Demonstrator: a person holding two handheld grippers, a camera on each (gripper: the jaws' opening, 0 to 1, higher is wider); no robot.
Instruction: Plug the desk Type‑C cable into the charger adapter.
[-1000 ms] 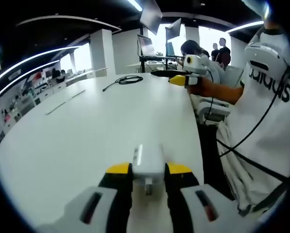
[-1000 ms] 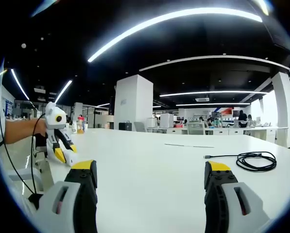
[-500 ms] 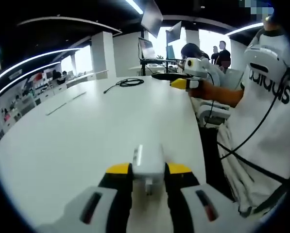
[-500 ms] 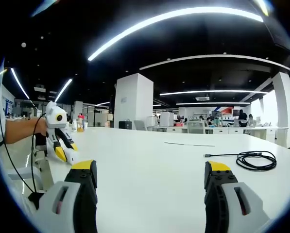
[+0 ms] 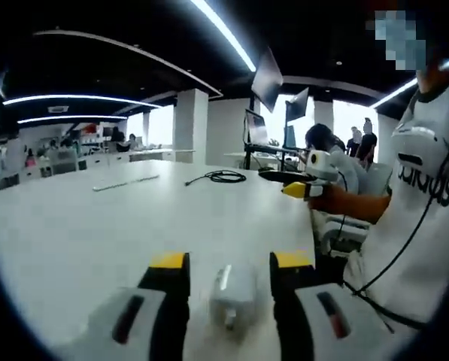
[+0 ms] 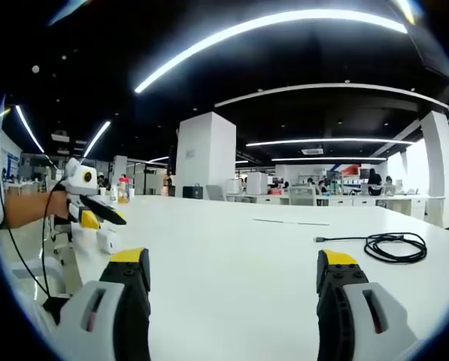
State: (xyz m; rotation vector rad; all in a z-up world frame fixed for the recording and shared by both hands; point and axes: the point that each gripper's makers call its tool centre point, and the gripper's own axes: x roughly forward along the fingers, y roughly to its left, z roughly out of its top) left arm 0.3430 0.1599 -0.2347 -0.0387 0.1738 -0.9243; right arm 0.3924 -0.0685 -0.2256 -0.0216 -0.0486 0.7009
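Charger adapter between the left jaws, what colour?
White. The charger adapter shows best in the left gripper view, sitting on the white desk.

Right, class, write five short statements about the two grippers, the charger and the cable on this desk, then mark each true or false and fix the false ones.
1. The charger sits between the left gripper's jaws. True.
2. The left gripper's jaws clamp the charger. False: they stand open, with gaps on both sides.
3. The cable lies coiled on the desk. True.
4. The right gripper holds the cable's plug. False: its jaws are open and hold nothing; the plug lies on the desk.
5. The cable is plugged into the charger. False: they lie apart.
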